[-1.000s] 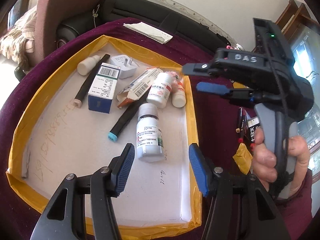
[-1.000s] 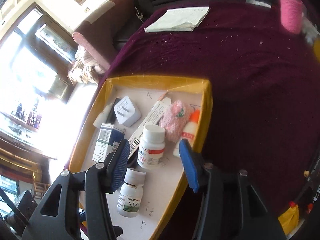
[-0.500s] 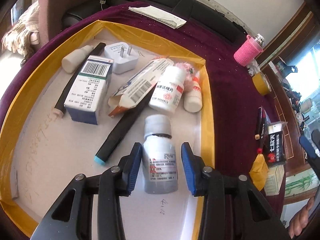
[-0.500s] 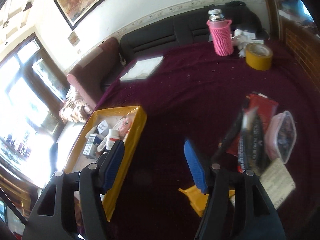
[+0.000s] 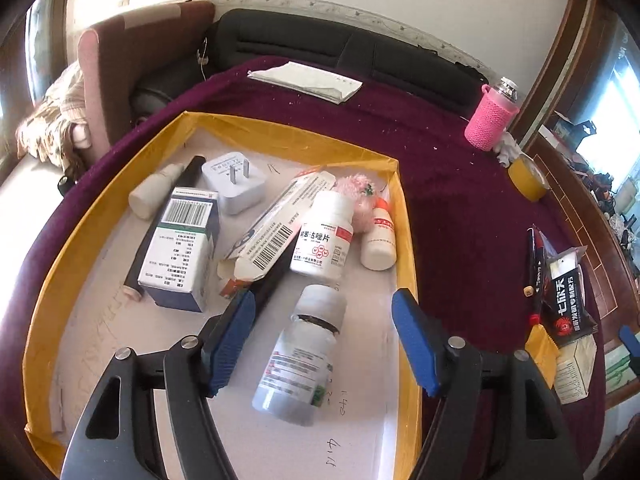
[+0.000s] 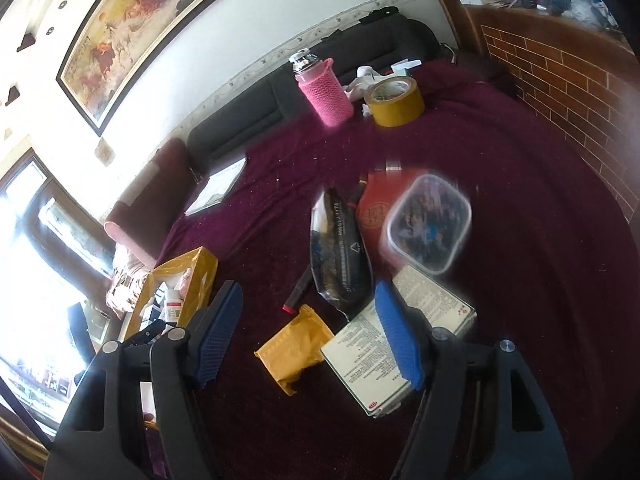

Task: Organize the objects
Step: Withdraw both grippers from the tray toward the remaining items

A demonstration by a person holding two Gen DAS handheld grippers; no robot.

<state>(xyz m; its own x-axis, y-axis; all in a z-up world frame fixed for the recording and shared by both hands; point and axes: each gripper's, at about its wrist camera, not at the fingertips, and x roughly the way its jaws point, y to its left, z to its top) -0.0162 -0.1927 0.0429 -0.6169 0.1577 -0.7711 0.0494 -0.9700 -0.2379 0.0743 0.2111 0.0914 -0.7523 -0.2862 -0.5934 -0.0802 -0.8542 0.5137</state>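
From the left wrist view, we note the left gripper (image 5: 322, 342) with its jaws opening; a translucent pill bottle with a white cap (image 5: 301, 354) lies on its side between them, untouched by the blue pads (image 5: 232, 340). It rests near the right wall of the yellow-taped cardboard tray (image 5: 409, 240).

From the right wrist view, we record the right gripper (image 6: 308, 334), jaws opening and holding nothing, above a yellow packet (image 6: 294, 346) on the maroon tablecloth (image 6: 520, 160). The tray sits far left.
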